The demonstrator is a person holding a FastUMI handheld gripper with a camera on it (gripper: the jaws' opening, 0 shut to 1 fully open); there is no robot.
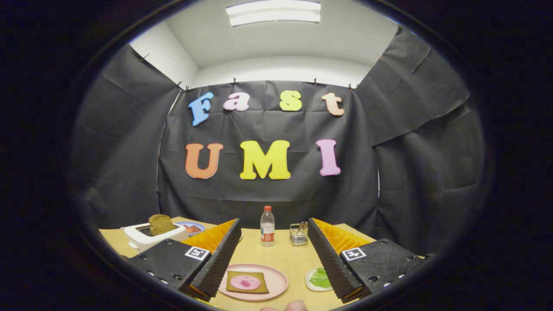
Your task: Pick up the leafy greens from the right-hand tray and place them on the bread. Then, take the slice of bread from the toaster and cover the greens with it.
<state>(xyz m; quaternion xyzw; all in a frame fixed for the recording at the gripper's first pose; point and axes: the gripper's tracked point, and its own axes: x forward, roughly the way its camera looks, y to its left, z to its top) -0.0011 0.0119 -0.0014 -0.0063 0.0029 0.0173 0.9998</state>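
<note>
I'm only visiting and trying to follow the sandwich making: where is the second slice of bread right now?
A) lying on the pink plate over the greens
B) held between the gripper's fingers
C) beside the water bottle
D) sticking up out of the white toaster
D: the brown bread slice stands up out of the white toaster, while the gripper is open and holds nothing, and the greens lie on their small tray.

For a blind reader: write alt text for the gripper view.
Open tongs hover over a wooden table, a pink plate with topped bread between them. Greens sit in a small tray beside it; a toaster holds a slice.
</note>
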